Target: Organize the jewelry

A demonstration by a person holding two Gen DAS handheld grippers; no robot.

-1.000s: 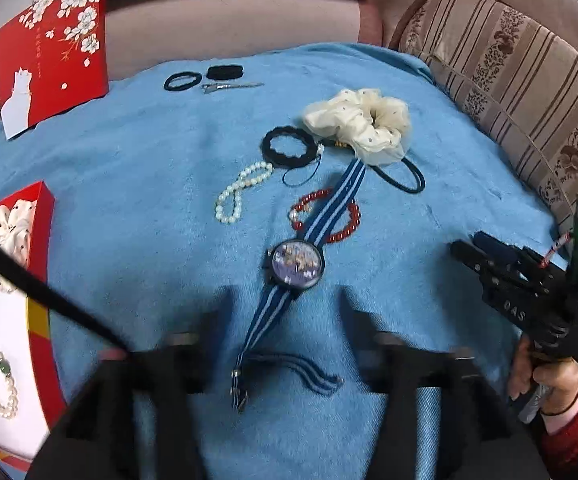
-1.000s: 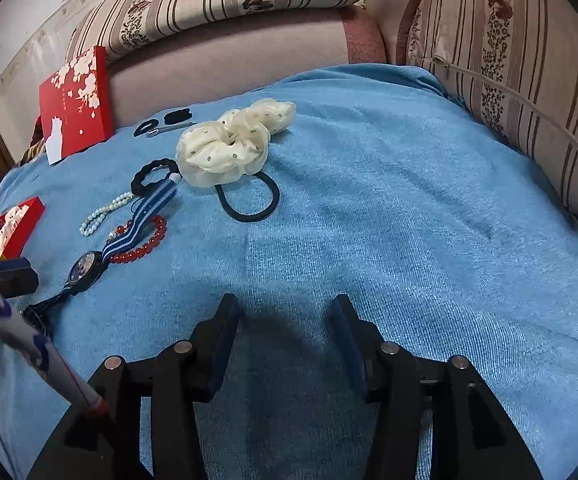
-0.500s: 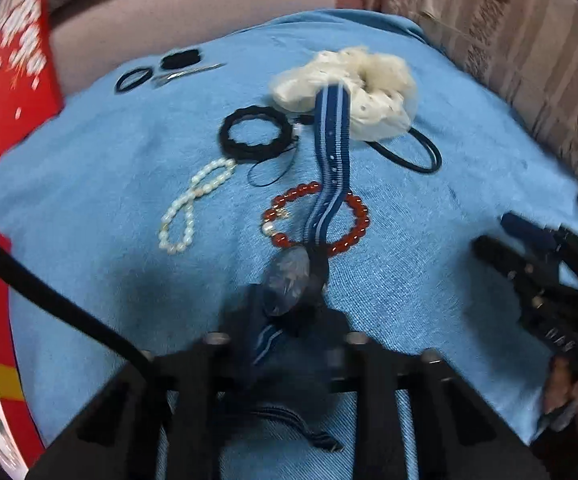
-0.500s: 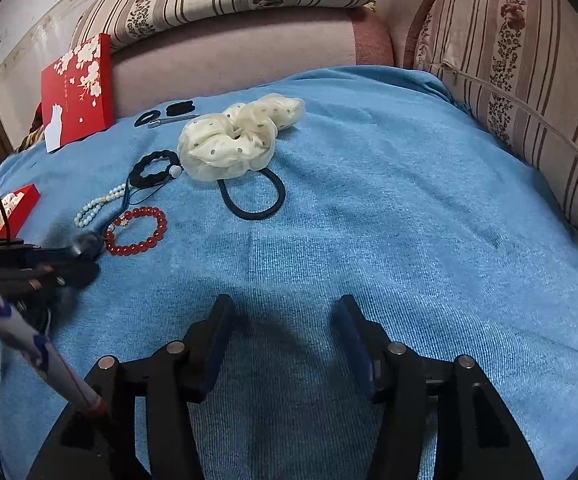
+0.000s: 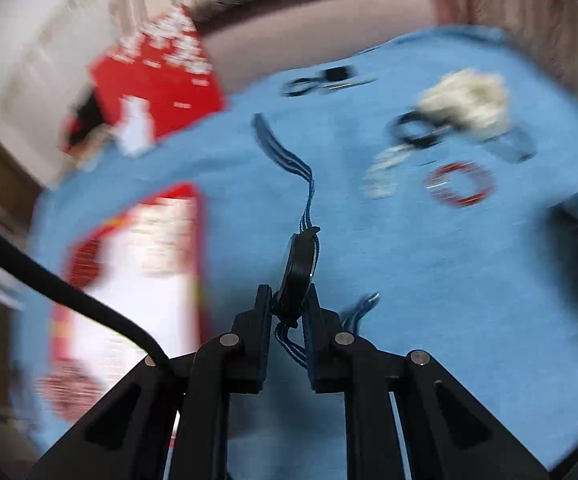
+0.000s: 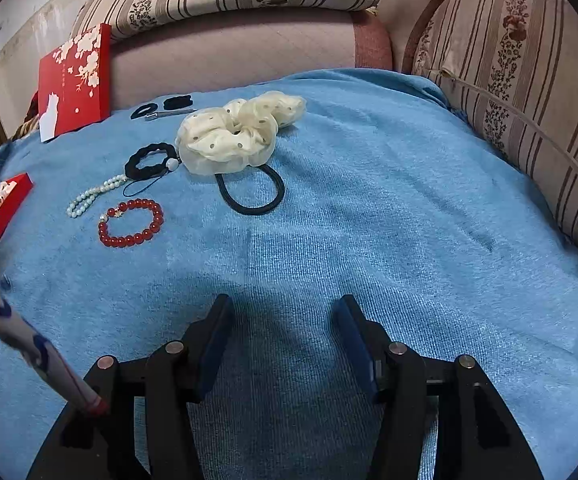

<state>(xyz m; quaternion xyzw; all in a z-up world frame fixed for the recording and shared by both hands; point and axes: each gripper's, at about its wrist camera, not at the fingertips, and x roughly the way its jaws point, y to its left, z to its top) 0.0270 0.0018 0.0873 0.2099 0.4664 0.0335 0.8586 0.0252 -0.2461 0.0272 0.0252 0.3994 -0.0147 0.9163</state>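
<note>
My left gripper (image 5: 287, 300) is shut on the watch (image 5: 299, 268), pinching its round case edge-on, lifted off the blue towel (image 5: 429, 280). Its blue striped strap (image 5: 285, 156) trails forward above the towel. The open red jewelry box (image 5: 141, 264) lies blurred just left of the gripper. On the towel remain a red bead bracelet (image 6: 131, 222), a pearl bracelet (image 6: 96, 195), a black scrunchie (image 6: 151, 161), a cream dotted scrunchie (image 6: 235, 134) and a black hair tie (image 6: 251, 196). My right gripper (image 6: 283, 342) hovers open over bare towel with nothing between its fingers.
A red flowered box lid (image 6: 73, 80) leans on the sofa back, with small black hair ties (image 6: 161, 107) and a hair clip (image 6: 171, 114) beside it. Striped cushions (image 6: 521, 92) close off the right and rear. A corner of the red box (image 6: 1, 212) shows at the left.
The left gripper closed on the watch case, lifted it off the towel and swung left toward the red box; the strap left the red bracelet. The right gripper stayed put.
</note>
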